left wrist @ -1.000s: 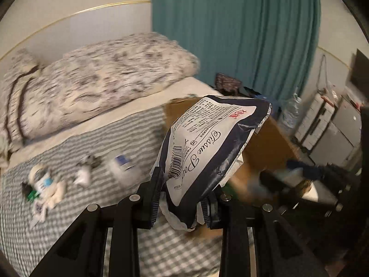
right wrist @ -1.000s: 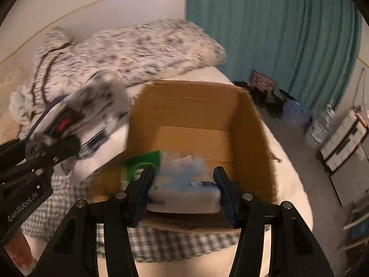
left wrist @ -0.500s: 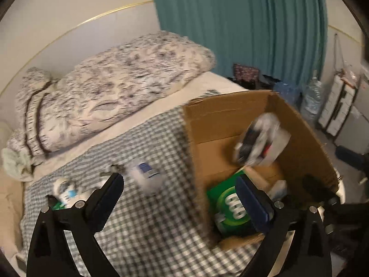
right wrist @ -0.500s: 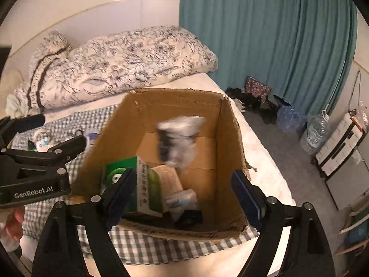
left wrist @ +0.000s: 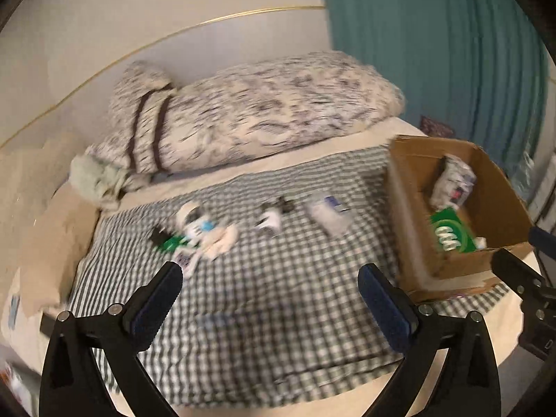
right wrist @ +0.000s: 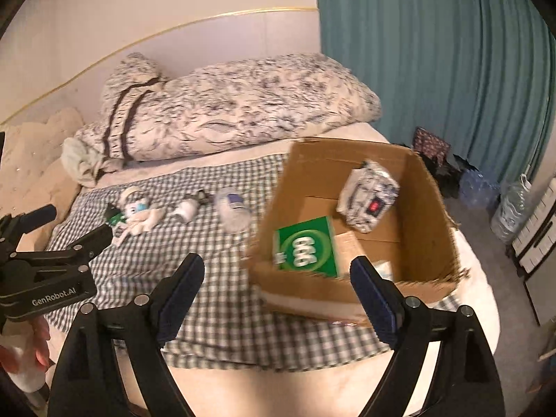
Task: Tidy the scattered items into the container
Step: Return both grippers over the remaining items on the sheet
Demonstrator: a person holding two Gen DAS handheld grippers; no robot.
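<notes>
Now both grippers hang empty over the bed [left wrist: 278, 312], left gripper [left wrist: 271, 305] and right gripper [right wrist: 278, 288] each with jaws spread wide. The box [right wrist: 427, 208] sits on the checked blanket's right edge, already holding a green pack [right wrist: 307, 245] and a tissue pack [right wrist: 370, 201]. Left to tidy: a clear cup [right wrist: 232, 208], a small white bottle [right wrist: 187, 208] and a jumbled pile [right wrist: 135, 213], all lying loose left of the box. That cup looks light, thin-walled, likely slippery, so pinch gently across its middle; the bottle seems stiffer, take it round the body.
</notes>
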